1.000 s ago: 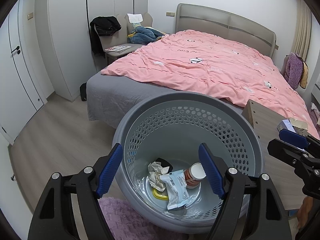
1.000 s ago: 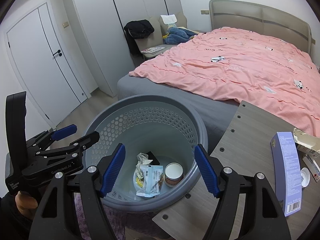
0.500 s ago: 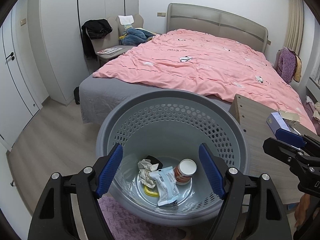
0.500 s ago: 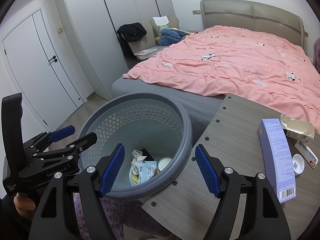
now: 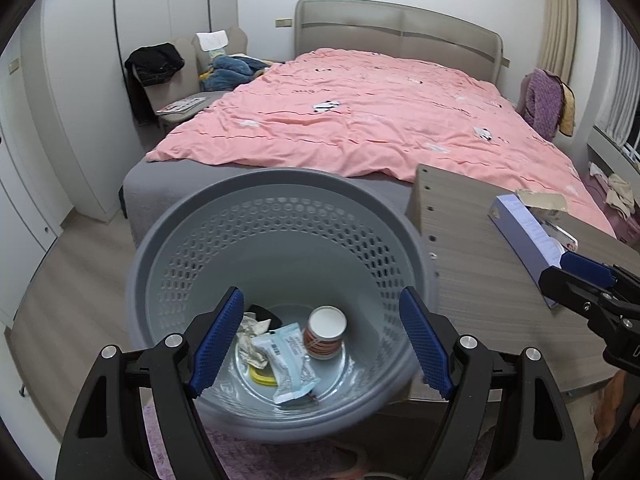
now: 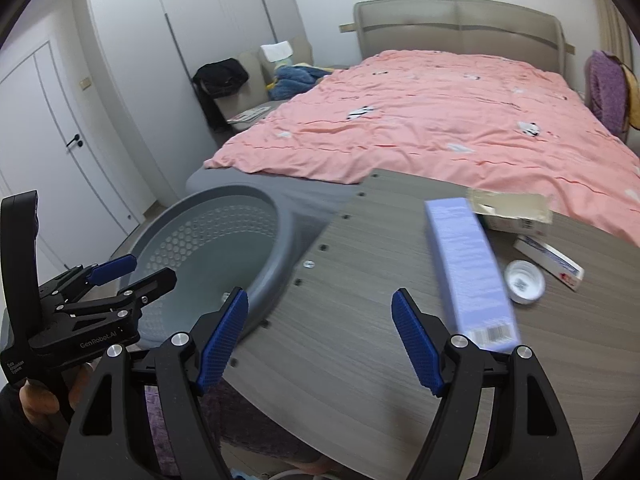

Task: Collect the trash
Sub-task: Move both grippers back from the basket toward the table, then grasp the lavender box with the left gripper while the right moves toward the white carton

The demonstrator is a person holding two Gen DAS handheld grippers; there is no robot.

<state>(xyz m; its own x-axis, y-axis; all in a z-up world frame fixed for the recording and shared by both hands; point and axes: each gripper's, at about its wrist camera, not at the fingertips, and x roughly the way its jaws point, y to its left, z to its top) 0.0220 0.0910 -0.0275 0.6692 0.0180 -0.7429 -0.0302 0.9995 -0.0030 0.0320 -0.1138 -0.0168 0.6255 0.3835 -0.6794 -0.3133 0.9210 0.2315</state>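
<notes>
A grey perforated basket (image 5: 280, 216) stands left of a wooden table (image 6: 360, 280). In it lie a crumpled tissue (image 5: 252, 330), a light blue wrapper (image 5: 288, 360), a small red-labelled cup (image 5: 325, 332) and a yellow bit (image 5: 262, 378). On the table lie a long lilac box (image 6: 468, 272), a torn cardboard box (image 6: 512, 208), a white tube box (image 6: 548, 258) and a white lid (image 6: 524, 282). My left gripper (image 5: 320, 340) is open and empty above the basket. My right gripper (image 6: 320, 344) is open and empty over the table, left of the lilac box.
A bed with a pink duvet (image 5: 360, 120) lies behind the basket and table. A chair with dark clothes (image 5: 160, 68) stands by the white wardrobe (image 6: 200, 40). A purple rug (image 5: 260, 456) lies under the basket. A door (image 6: 48, 140) is at the left.
My right gripper has swung right, from over the basket to over the table near the lilac box. My left gripper has shifted slightly and stays over the basket.
</notes>
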